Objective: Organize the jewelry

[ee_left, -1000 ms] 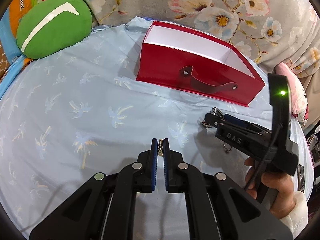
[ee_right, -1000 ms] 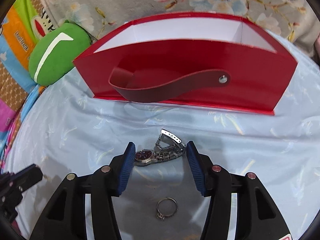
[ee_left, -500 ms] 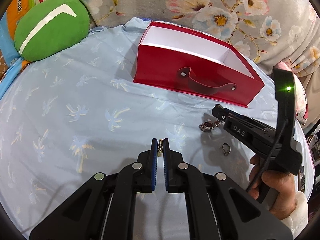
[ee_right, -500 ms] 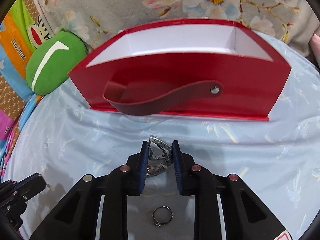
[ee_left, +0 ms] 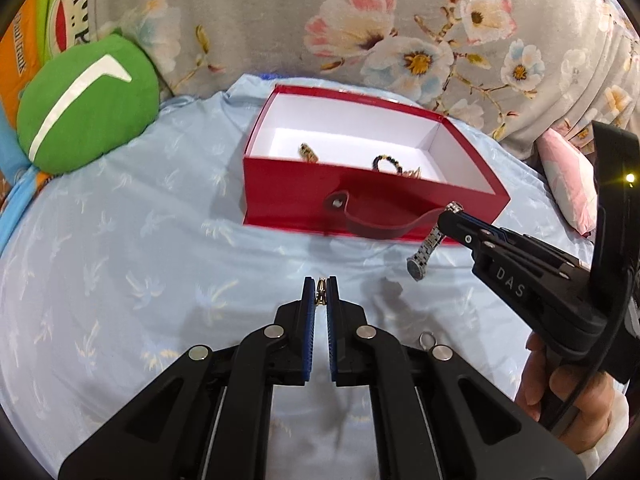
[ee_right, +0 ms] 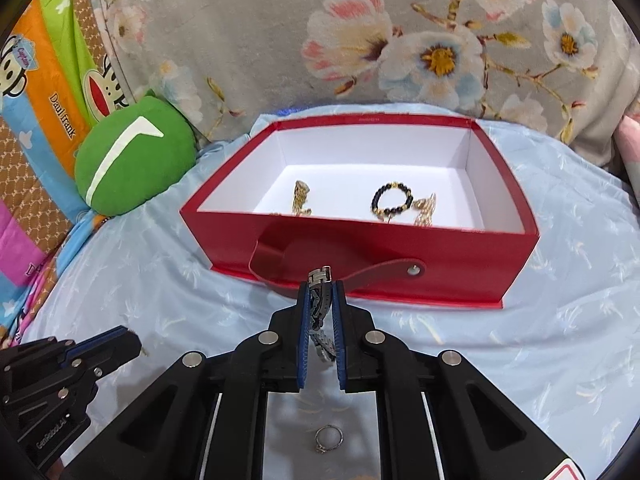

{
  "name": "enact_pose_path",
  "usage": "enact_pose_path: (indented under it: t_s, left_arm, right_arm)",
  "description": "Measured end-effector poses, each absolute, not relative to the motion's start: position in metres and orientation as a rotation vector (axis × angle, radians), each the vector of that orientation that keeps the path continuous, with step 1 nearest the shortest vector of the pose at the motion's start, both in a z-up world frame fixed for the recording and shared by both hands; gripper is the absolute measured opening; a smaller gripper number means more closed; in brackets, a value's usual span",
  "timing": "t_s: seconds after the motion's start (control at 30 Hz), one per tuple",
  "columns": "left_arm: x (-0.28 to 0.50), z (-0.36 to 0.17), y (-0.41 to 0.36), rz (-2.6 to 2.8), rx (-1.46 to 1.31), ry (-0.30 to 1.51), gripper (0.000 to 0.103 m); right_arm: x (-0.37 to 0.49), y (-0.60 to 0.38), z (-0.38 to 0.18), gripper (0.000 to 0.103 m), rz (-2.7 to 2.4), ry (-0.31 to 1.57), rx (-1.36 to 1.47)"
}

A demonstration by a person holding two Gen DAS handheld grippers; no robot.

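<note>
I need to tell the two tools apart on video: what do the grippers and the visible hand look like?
Both grippers, left gripper and right gripper, are matte black with blue ribbed pads and silver rivets. The right one carries white "DAS" lettering, a lit lamp and a black cable; the hand is bare.

Green cushion (ee_right: 134,156) on pale-blue bedsheet (ee_right: 560,312); floral fabric (ee_right: 360,32) behind.

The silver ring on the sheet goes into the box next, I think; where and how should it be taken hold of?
The silver ring lies flat on the blue sheet, its small setting at the lower left. Probably best to come straight down from above, one jaw inside the hoop and one outside, pinching the plain band opposite the setting; a sideways approach would likely just slide it.
</note>
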State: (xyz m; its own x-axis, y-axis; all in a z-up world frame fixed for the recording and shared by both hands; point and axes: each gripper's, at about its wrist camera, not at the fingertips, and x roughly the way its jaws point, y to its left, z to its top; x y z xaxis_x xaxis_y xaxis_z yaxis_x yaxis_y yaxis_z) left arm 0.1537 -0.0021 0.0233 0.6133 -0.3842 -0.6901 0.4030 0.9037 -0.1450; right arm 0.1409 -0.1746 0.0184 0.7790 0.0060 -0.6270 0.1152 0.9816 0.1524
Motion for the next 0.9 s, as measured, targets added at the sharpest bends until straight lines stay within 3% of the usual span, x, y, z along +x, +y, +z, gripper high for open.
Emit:
enact_pose_path:
  t_s: [0.53,0.9]
  left_arm:
    - [0.223,0.112,-0.071,-0.459,0.077,0.585,0.005]
    - [0.289,0.125,-0.124,-0.429,0.099,0.565,0.005]
  right_arm:
    - [0.174,-0.225,0.109,0.01,-0.086,0.516,0.168]
    - [0.226,-0.256,0.114,0.01,-0.134,0.503,0.135]
